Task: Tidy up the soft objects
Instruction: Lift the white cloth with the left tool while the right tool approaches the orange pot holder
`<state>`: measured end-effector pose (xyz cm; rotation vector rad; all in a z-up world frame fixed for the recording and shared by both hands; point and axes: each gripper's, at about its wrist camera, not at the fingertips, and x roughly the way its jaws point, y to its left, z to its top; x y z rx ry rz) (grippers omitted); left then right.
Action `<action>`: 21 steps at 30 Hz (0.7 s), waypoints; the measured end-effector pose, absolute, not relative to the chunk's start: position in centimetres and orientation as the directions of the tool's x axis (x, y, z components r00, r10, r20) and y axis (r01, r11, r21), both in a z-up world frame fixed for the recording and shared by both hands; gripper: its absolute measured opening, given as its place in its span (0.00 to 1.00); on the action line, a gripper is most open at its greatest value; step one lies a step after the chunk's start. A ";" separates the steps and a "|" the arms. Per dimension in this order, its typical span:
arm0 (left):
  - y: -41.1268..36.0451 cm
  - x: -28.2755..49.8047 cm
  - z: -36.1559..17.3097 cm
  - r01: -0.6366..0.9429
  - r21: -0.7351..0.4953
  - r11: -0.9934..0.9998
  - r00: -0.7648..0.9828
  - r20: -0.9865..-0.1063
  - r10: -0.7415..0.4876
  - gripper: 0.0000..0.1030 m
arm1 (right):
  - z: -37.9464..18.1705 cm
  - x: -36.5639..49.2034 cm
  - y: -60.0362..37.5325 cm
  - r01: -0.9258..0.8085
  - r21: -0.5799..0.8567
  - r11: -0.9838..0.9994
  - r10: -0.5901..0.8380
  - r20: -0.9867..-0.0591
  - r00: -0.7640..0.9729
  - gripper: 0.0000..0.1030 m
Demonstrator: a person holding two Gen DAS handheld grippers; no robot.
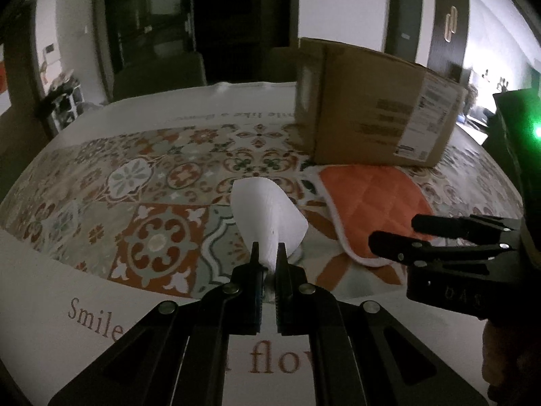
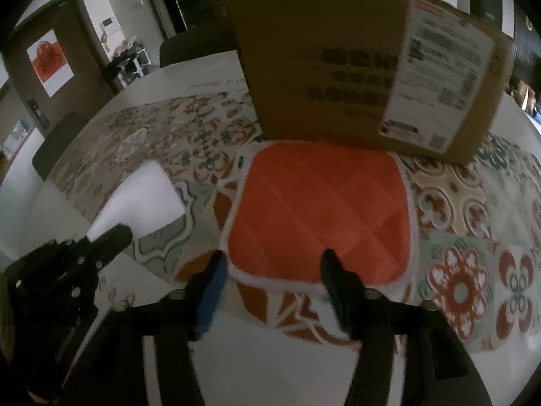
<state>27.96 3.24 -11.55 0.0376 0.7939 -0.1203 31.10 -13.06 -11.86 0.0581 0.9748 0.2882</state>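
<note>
Orange quilted square pot holder lies against our brown cardboard box; beside it, our left gripper clamps folded white cloth, right gripper gapes empty.

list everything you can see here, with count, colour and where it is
white cloth: one, white, pinched at its near end, lifted over the tablecloth
quilted pad: one, orange with white edging, flat on the tablecloth just in front of the box
cardboard box: one, brown with a white label, at the far side of the table
tablecloth: one, white with a red, green and grey tile pattern and red lettering, covering the table
chairs: at least two, dark, at the far edges of the table
left gripper: one, black, fingers shut on the white cloth
right gripper: one, black, fingers open at the pad's near edge
</note>
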 end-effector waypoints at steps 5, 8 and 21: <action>4.4 29.0 -11.6 0.086 -0.011 0.996 0.692 -0.718 -0.068 0.07 | -11.7 33.2 -11.6 -0.233 0.144 0.962 0.251 -0.798 0.547 0.65; 5.0 29.7 -11.8 0.070 -0.021 0.997 0.687 -0.724 -0.063 0.07 | -12.2 34.8 -10.9 -0.246 0.150 0.958 0.261 -0.814 0.519 0.65; 5.3 31.0 -12.4 0.064 -0.041 0.997 0.683 -0.727 -0.074 0.07 | -13.8 37.2 -9.0 -0.255 0.025 0.967 0.156 -0.846 0.511 0.72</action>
